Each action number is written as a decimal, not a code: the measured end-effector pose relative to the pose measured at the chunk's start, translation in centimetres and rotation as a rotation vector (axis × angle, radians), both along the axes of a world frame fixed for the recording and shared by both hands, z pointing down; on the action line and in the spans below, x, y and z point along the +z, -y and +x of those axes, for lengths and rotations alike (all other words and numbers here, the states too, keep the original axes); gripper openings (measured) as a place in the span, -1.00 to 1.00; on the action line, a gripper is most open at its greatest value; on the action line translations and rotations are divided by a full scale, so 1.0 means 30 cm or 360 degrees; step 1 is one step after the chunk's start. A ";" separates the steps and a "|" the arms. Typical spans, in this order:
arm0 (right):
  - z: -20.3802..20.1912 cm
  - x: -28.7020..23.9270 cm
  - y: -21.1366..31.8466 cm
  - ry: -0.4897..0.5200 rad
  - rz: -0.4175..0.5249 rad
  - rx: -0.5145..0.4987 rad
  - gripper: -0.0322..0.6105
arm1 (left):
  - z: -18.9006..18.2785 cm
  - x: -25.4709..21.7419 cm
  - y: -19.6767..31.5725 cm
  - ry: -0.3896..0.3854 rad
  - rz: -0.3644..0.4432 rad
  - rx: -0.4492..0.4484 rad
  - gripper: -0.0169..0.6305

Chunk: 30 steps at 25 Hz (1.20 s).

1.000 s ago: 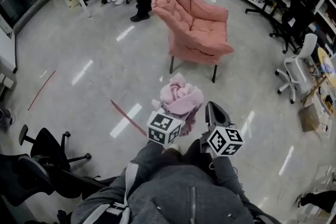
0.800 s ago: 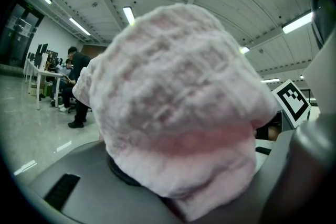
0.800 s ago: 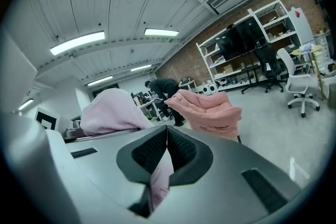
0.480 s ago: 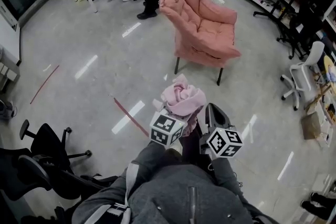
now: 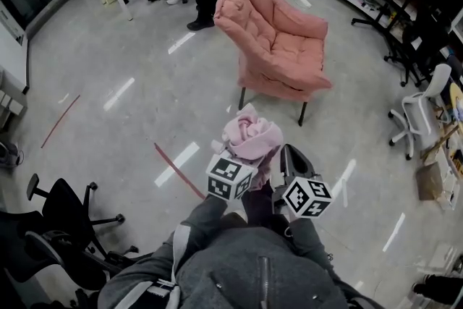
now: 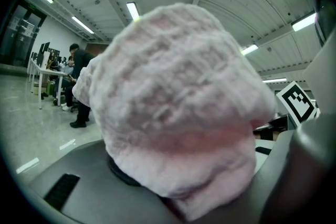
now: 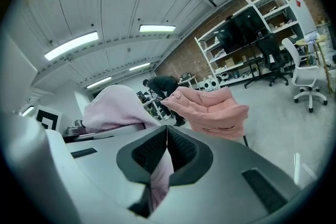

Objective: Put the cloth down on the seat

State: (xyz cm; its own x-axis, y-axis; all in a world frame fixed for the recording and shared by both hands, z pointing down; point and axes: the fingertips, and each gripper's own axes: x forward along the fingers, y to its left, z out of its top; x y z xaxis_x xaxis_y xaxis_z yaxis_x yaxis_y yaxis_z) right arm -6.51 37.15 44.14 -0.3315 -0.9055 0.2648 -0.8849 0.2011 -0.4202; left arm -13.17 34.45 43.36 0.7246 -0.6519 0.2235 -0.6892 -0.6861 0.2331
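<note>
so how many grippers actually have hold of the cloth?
2. The left gripper holds the bunched cloth; the right gripper, beside it, is shut on a thin fold. Both are short of the pink armchair.

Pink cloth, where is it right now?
Head view, centre: the cloth is bunched in the left claw with an edge pinched by the right claw, short of the pink armchair.

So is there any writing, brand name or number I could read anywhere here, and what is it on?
No readable text anywhere in these views.
Black-and-white patterned cubes, left and right: square codes, not letters.
Brown cardboard box on the floor: print, if any, too small to read.
Fluffy pink cloth: no label showing.
Padded pink armchair: no label showing.
</note>
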 end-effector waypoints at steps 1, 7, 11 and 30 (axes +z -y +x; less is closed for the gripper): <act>0.011 -0.001 0.030 0.0001 -0.0002 0.0001 -0.88 | 0.010 -0.002 0.029 -0.0006 -0.0006 -0.0003 -0.31; 0.084 -0.001 0.222 0.0019 0.0004 0.0015 -0.88 | 0.087 -0.003 0.209 -0.0003 -0.0011 0.0001 -0.31; 0.122 -0.008 0.337 0.0034 -0.0010 0.0016 -0.88 | 0.126 -0.018 0.323 0.0008 -0.0018 -0.0015 -0.31; 0.297 0.057 0.780 0.0095 -0.0072 -0.0034 -0.88 | 0.318 0.039 0.754 0.0031 -0.0070 -0.0053 -0.30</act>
